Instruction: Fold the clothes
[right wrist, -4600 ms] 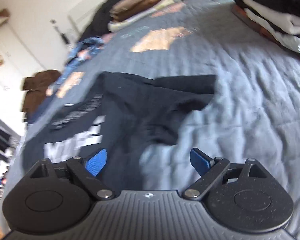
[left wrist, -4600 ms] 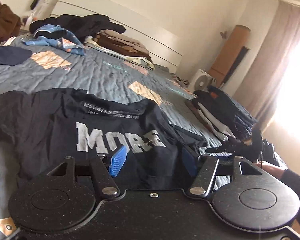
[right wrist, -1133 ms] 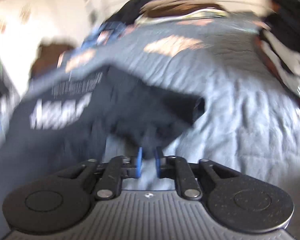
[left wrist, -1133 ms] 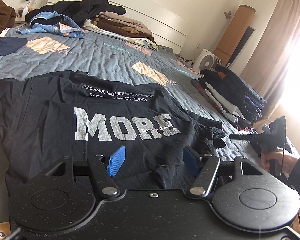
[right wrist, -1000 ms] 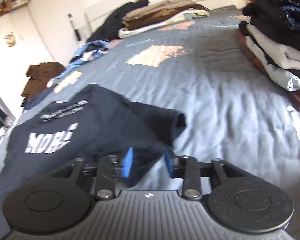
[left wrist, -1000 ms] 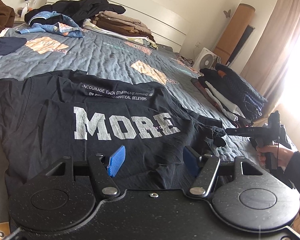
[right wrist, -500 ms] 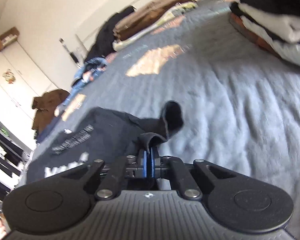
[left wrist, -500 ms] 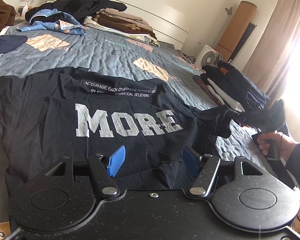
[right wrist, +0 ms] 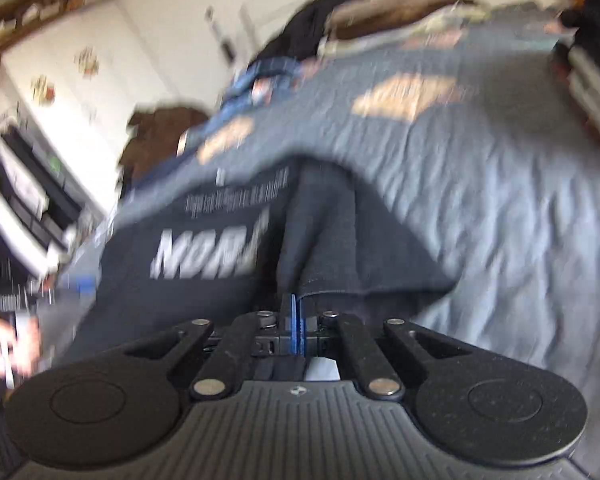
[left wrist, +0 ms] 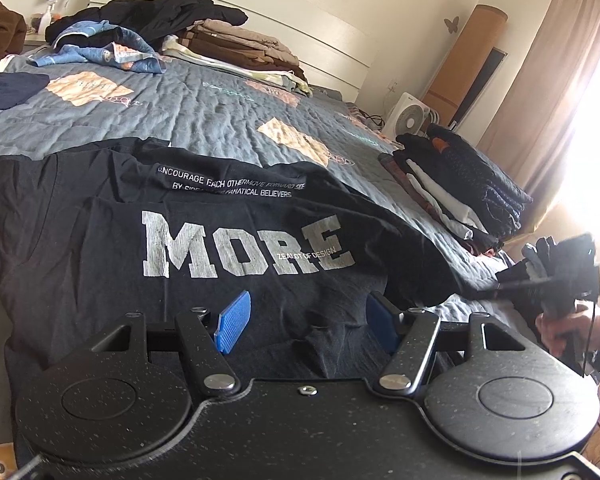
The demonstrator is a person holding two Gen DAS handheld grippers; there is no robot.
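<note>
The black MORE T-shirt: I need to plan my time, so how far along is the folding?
Done: the T-shirt lies spread on the bed. In hand: the right hand-held gripper grips its sleeve; the left hand-held gripper is open. Left: every fold.

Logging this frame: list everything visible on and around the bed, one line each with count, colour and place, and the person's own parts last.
T-shirt: one, black with grey "MORE" print, spread on the near part of the bed, one sleeve pulled out toward the right.
Quilt: one, blue-grey with peach patches, covering the bed.
Folded stack: one, dark, white and brown garments, right edge of the bed.
Folded pile: one, brown and beige, by the headboard.
Loose clothes: one heap, black and blue, far left by the headboard.
Fan: one, white, on the floor past the bed.
Curtain: one, tan, right wall.
Left gripper: black with blue fingers, open over the shirt hem.
Right gripper: black, shut on the sleeve.
Hand: one, holding the right gripper.
</note>
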